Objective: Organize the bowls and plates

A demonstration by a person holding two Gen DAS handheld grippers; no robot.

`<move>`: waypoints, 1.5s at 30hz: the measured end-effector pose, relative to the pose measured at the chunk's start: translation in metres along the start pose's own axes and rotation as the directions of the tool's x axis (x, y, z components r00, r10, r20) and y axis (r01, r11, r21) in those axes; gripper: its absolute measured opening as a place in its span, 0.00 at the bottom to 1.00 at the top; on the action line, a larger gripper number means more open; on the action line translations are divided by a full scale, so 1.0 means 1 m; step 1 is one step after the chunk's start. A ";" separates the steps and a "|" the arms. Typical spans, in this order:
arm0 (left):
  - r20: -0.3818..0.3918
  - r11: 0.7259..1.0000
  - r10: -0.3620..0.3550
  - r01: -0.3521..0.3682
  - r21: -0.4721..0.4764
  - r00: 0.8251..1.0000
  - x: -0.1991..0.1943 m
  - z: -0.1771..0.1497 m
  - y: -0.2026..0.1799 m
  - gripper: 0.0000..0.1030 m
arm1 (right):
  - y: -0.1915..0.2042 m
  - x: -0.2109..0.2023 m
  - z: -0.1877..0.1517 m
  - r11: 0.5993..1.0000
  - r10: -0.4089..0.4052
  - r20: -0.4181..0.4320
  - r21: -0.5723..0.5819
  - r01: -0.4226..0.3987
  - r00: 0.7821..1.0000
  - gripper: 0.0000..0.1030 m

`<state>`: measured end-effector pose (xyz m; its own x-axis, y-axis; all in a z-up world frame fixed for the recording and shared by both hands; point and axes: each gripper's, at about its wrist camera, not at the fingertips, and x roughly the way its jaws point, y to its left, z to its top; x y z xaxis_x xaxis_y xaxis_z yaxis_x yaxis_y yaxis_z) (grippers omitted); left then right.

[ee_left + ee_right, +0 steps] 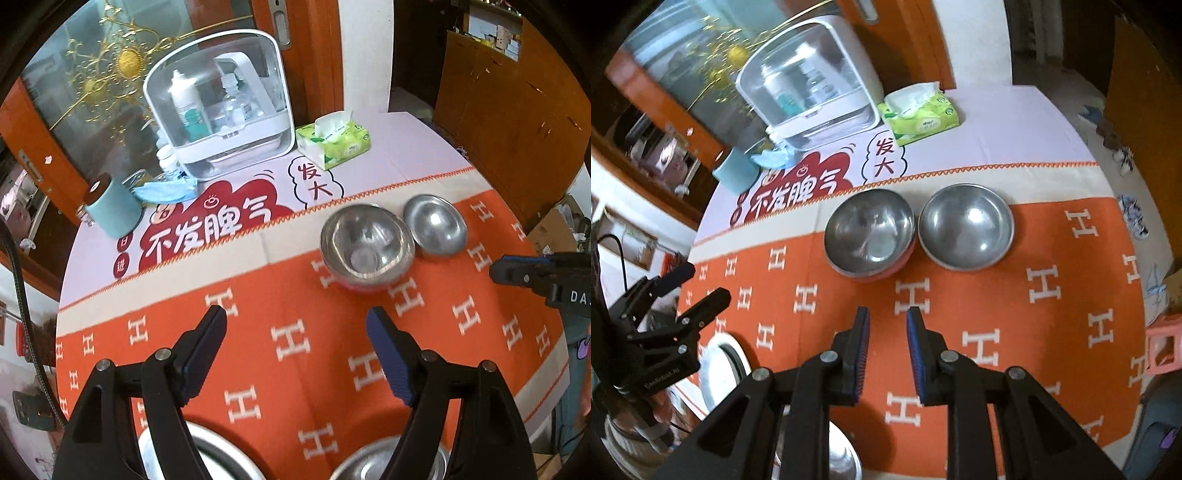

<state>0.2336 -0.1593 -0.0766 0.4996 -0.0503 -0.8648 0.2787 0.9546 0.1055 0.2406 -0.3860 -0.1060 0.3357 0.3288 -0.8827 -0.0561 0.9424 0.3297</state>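
Observation:
Two steel bowls stand side by side on the orange cloth. The left one (367, 245) (870, 234) has a red outside; the right one (434, 225) (966, 227) is plain steel. My left gripper (297, 323) is open and empty, hovering short of them; it also shows at the left edge of the right wrist view (701, 284). My right gripper (886, 317) is partly open and empty, just in front of the bowls; it also shows at the right edge of the left wrist view (498, 271). A white plate (207, 454) (720, 365) and a steel dish (373, 461) (838, 454) lie at the near edge, partly hidden under the grippers.
At the back of the table (406, 140) stand a clear white storage box with bottles (225, 107), a green tissue pack (334, 138), a teal cup (110, 206) and a blue face mask (166, 190). Wooden cabinets (517, 110) stand to the right.

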 end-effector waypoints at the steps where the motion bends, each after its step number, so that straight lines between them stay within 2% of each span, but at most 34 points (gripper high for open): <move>1: -0.008 1.000 -0.003 0.003 -0.003 1.000 0.008 0.008 0.000 0.75 | -0.003 0.005 0.006 1.000 0.015 -0.005 0.020 -0.015 1.000 0.20; 7: -0.079 0.998 -0.015 0.010 -0.059 0.997 0.067 0.039 0.004 0.75 | -0.021 0.042 0.030 0.990 0.064 -0.039 0.125 -0.059 0.997 0.20; 13: -0.155 0.986 -0.089 0.065 -0.156 0.984 0.123 0.053 0.013 0.75 | -0.034 0.083 0.040 0.969 0.117 -0.088 0.229 -0.094 0.989 0.20; 19: -0.216 0.975 -0.118 0.072 -0.208 0.969 0.163 0.059 0.015 0.75 | -0.039 0.110 0.045 0.955 0.118 -0.119 0.285 -0.080 0.986 0.20; 26: -0.262 0.981 -0.111 0.063 -0.184 0.959 0.189 0.066 0.008 0.75 | -0.039 0.129 0.050 0.954 0.088 -0.151 0.297 -0.039 0.985 0.20; 31: -0.291 0.985 -0.114 0.070 -0.159 0.950 0.202 0.070 0.003 0.65 | -0.039 0.139 0.052 0.952 0.077 -0.162 0.304 -0.025 0.984 0.20; 34: -0.305 0.987 -0.118 0.078 -0.139 0.945 0.208 0.071 -0.001 0.55 | -0.040 0.142 0.053 0.951 0.080 -0.161 0.308 -0.027 0.984 0.20; 35: -0.311 0.988 -0.117 0.079 -0.133 0.943 0.210 0.071 -0.002 0.49 | -0.039 0.143 0.053 0.952 0.078 -0.160 0.306 -0.025 0.984 0.20; 37: -0.324 0.988 -0.125 0.089 -0.124 0.938 0.214 0.071 -0.004 0.45 | -0.038 0.144 0.053 0.953 0.073 -0.160 0.302 -0.022 0.984 0.20; 38: -0.326 0.988 -0.134 0.098 -0.122 0.936 0.215 0.071 -0.006 0.39 | -0.038 0.144 0.053 0.954 0.072 -0.162 0.298 -0.021 0.984 0.20; 41: -0.335 0.981 -0.183 0.150 -0.121 0.924 0.215 0.073 -0.012 0.10 | -0.035 0.144 0.054 0.959 0.063 -0.155 0.282 -0.017 0.986 0.16; 45: -0.343 0.985 -0.166 0.140 -0.100 0.925 0.212 0.071 -0.019 0.11 | -0.031 0.141 0.055 0.967 0.032 -0.161 0.254 0.010 0.986 0.16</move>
<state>0.3924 -0.2087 -0.2276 0.1347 -0.1044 -0.9854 0.2620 0.9628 -0.0662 0.3411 -0.3720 -0.2225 0.1778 0.3644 -0.9141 0.1881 0.8992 0.3950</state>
